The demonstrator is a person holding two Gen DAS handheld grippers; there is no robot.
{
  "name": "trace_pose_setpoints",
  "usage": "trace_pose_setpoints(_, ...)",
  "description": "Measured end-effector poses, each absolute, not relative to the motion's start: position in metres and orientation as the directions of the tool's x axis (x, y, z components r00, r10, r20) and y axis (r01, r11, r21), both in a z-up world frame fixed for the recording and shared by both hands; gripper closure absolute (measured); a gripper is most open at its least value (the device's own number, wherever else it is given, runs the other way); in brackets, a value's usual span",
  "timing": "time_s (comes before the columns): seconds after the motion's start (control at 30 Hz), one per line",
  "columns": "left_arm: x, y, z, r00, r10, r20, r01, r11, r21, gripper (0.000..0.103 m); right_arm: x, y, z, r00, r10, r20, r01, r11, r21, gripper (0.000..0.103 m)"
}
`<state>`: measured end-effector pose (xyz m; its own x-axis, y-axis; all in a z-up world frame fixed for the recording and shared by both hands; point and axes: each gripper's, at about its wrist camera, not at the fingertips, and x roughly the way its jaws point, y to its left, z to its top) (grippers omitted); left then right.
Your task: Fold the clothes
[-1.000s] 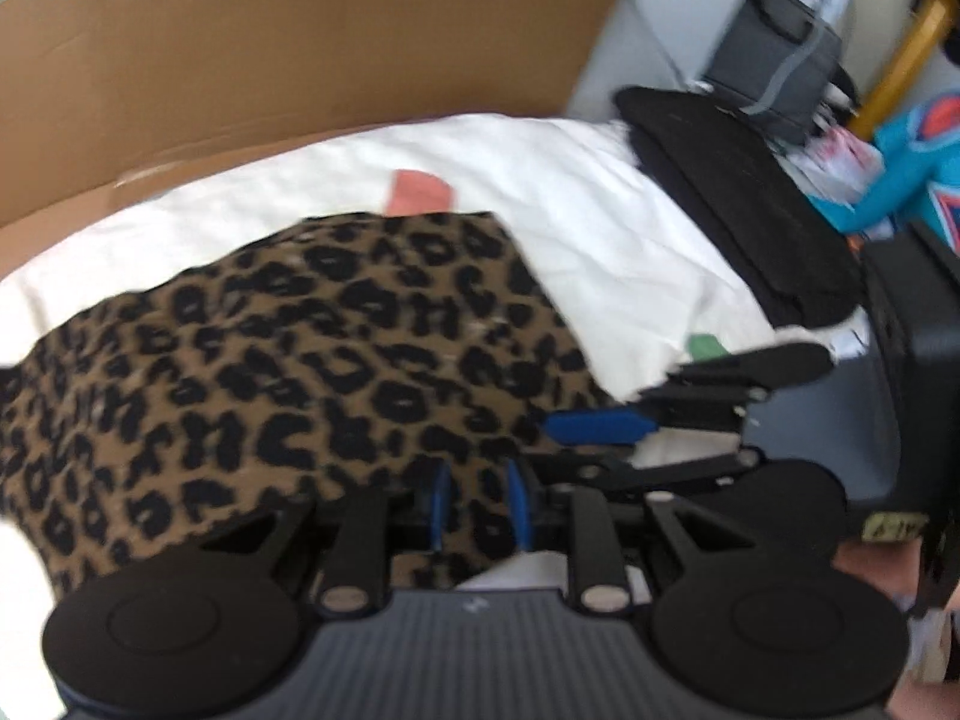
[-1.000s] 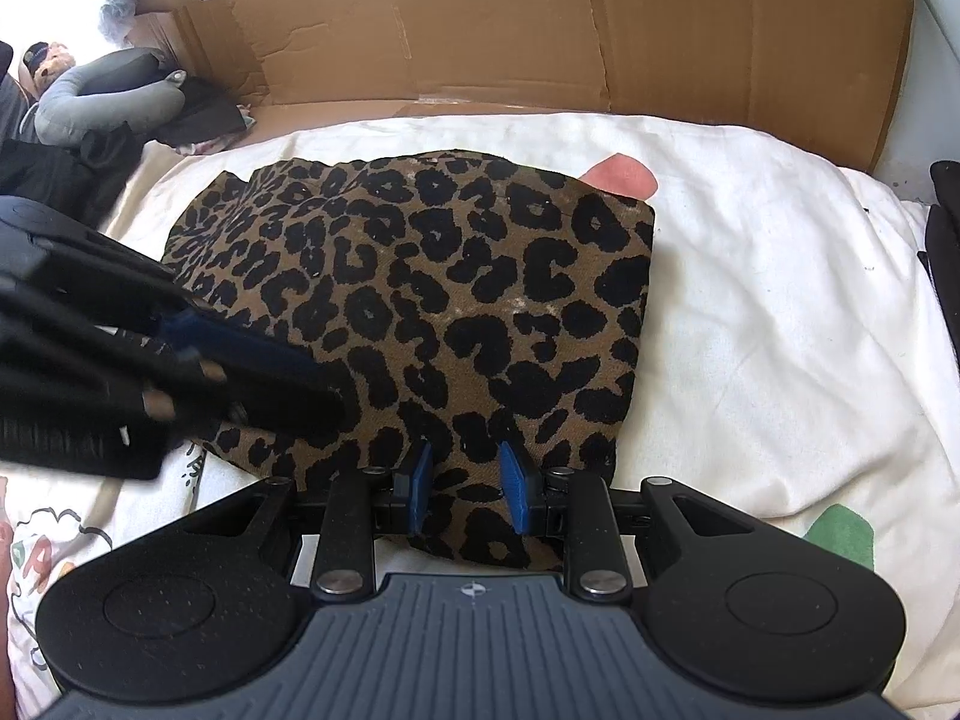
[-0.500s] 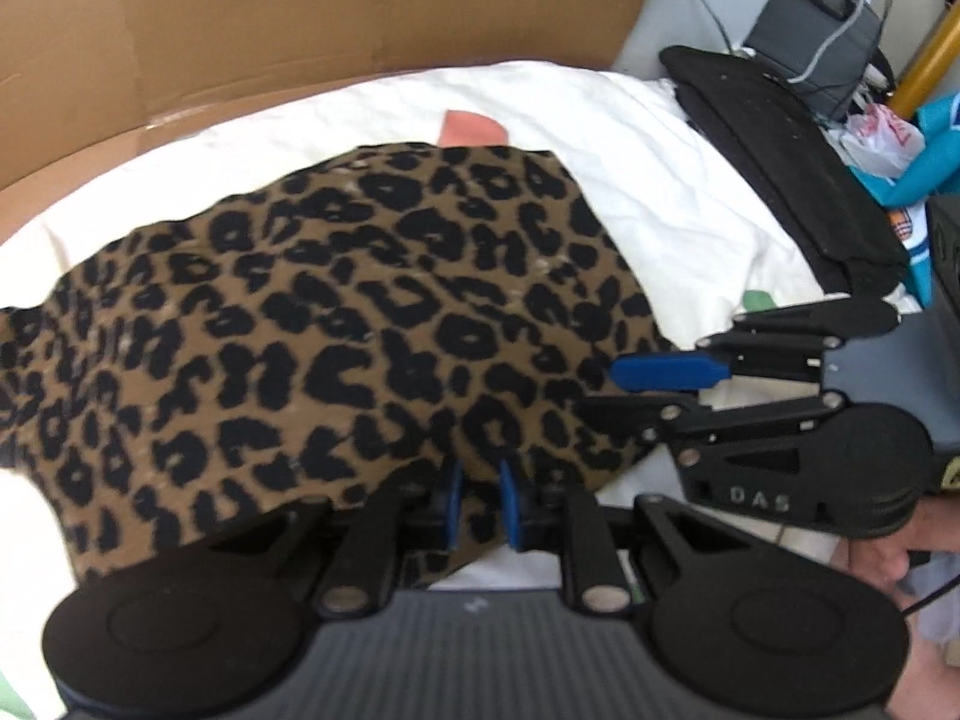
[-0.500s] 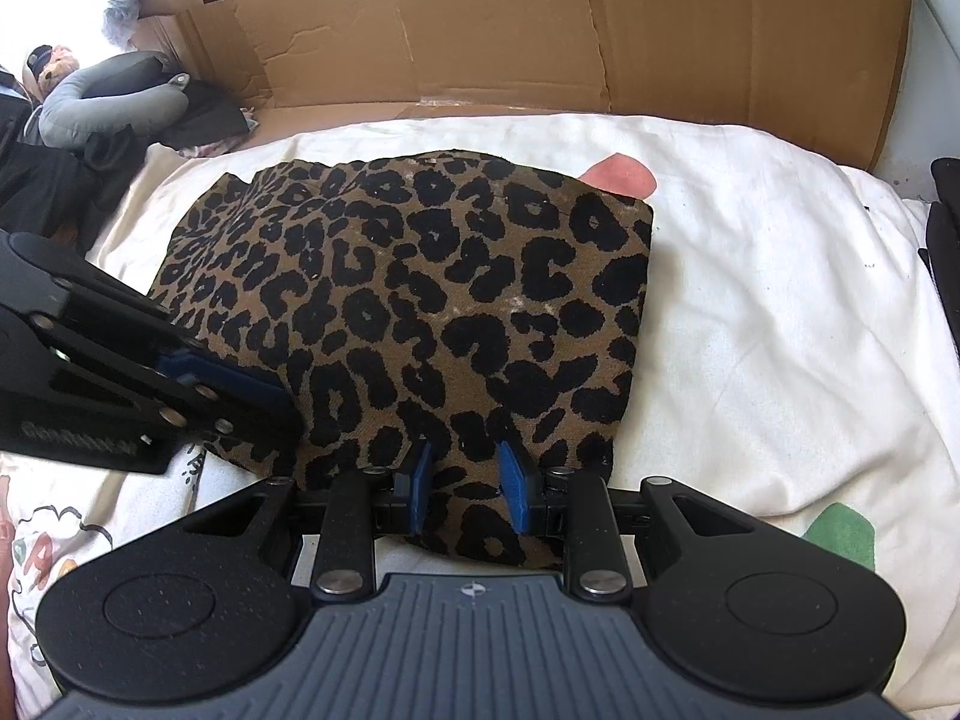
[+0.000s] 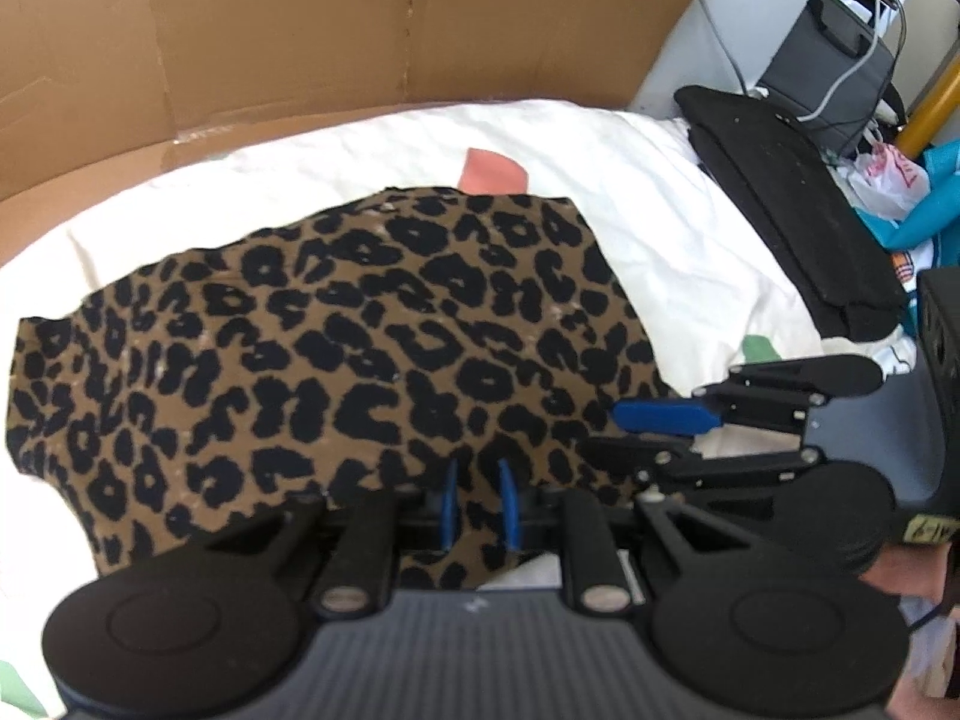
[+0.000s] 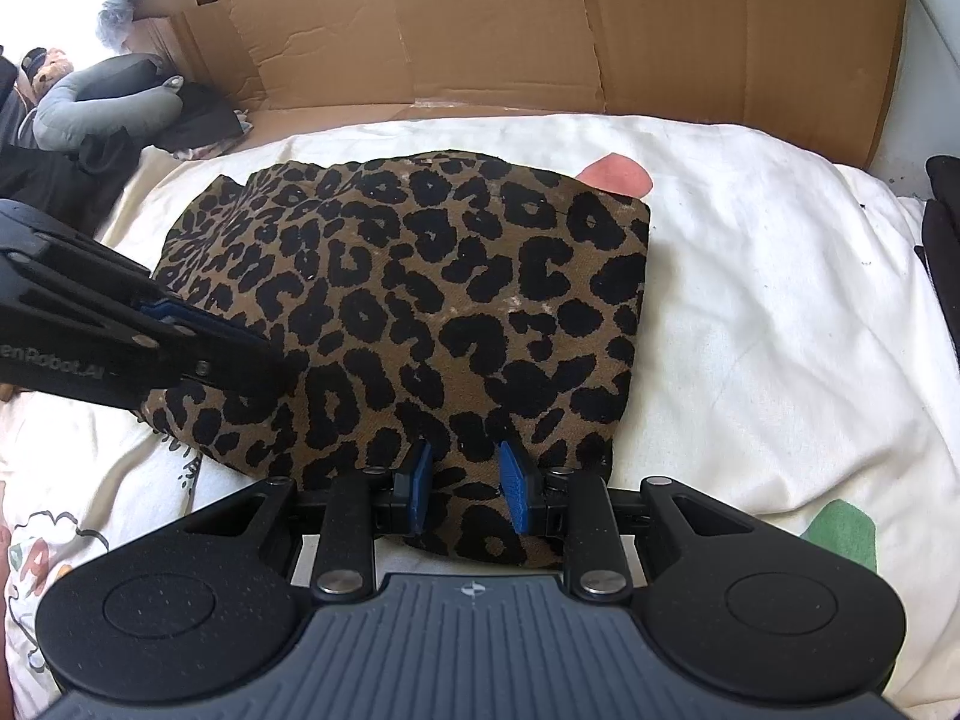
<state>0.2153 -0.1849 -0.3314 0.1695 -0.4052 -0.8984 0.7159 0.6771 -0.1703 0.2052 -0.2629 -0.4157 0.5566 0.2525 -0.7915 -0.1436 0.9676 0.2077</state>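
Note:
A leopard-print garment lies folded on a white sheet. My left gripper is shut on its near edge, and printed fabric fills the narrow gap between the blue pads. My right gripper holds the near right corner of the garment, with cloth between its pads. Each gripper shows in the other's view: the right gripper from the side with the garment's edge between its fingers, and the left gripper with its tip on the garment's left side.
A cardboard wall stands along the far side of the sheet. A pink patch peeks from behind the garment. A black folded item and a grey bag lie to the right. A grey neck pillow lies at the left.
The left gripper's pads have drawn closer together on the garment's near edge, and its view has swung to the left. The right gripper has hardly moved.

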Motion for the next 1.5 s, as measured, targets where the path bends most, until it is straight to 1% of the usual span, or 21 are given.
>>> trace_pose_setpoints(0.13,0.219,-0.18,-0.342,0.162,-0.363,-0.918,0.697,0.7,-0.153,0.086,0.205,-0.264,-0.416,0.557,0.258,-0.79,-0.15,0.966,0.21,0.072)
trace_pose_setpoints(0.2,0.221,-0.178,-0.347,0.158,-0.341,-0.927,0.688,0.711,-0.144,0.094,0.205,-0.265,-0.416,0.557,0.261,-0.788,-0.154,0.965,0.211,0.072)
trace_pose_setpoints(0.3,0.224,-0.173,-0.353,0.155,-0.313,-0.937,0.671,0.729,-0.133,0.095,0.205,-0.266,-0.417,0.559,0.265,-0.786,-0.16,0.964,0.212,0.072)
trace_pose_setpoints(0.53,0.236,-0.146,-0.342,0.166,-0.291,-0.942,0.617,0.776,-0.131,0.095,0.206,-0.266,-0.417,0.557,0.267,-0.787,-0.172,0.964,0.205,0.072)
trace_pose_setpoints(0.7,0.238,-0.145,-0.331,0.164,-0.325,-0.931,0.604,0.78,-0.166,0.094,0.206,-0.265,-0.417,0.556,0.263,-0.788,-0.169,0.965,0.202,0.072)
trace_pose_setpoints(0.9,0.222,-0.152,-0.348,0.118,-0.313,-0.942,0.635,0.754,-0.171,0.091,0.206,-0.265,-0.416,0.554,0.265,-0.789,-0.168,0.964,0.207,0.072)
trace_pose_setpoints(1.5,0.232,-0.09,-0.354,0.157,-0.18,-0.971,0.561,0.825,-0.062,0.094,0.207,-0.27,-0.417,0.549,0.285,-0.786,-0.167,0.959,0.231,0.073)
